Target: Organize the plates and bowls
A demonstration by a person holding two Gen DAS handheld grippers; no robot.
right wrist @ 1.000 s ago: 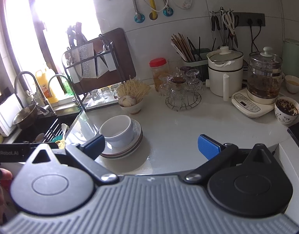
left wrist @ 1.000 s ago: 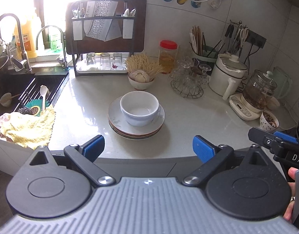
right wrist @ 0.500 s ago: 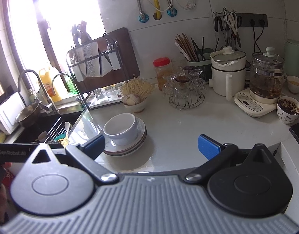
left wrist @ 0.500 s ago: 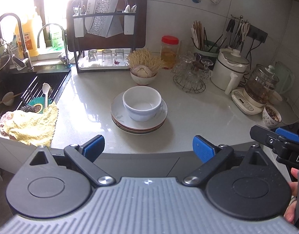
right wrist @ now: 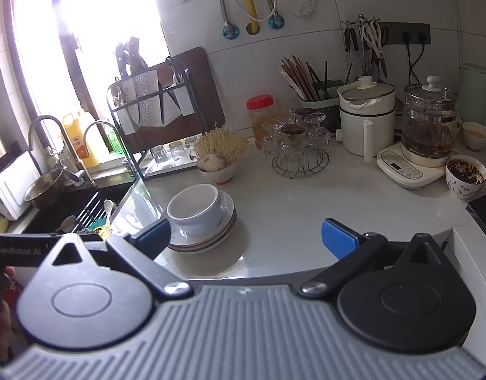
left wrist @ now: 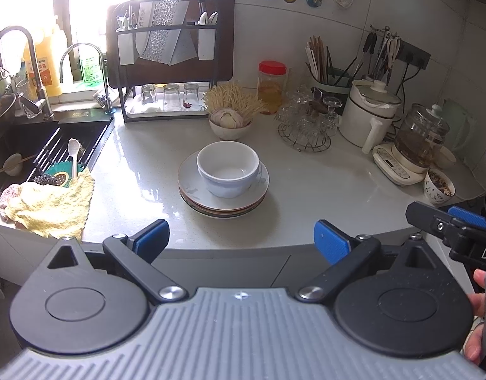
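A white bowl (left wrist: 227, 168) sits on a stack of plates (left wrist: 195, 191) in the middle of the pale counter (left wrist: 306, 196). The right wrist view has the same bowl (right wrist: 197, 207) and plates (right wrist: 225, 228) at its left. My left gripper (left wrist: 241, 241) is open, back at the counter's front edge, with nothing between its blue pads. My right gripper (right wrist: 246, 237) is open and empty too, at the front edge to the right of the stack. Its tip (left wrist: 448, 224) shows at the right of the left wrist view.
A sink (left wrist: 30, 155) with a spoon and a yellow cloth (left wrist: 49, 205) lies left. Behind the stack stand a small bowl of garlic (left wrist: 230, 123), a dish rack (left wrist: 167, 63), a glass holder (left wrist: 304, 126), a white pot (left wrist: 369, 114), a glass kettle (left wrist: 420, 139) and a patterned cup (left wrist: 439, 186).
Both grippers have lifted and pulled back a little from the counter, so the bowl and plates sit slightly farther and higher in view. Both stay open. Nothing on the counter moved.
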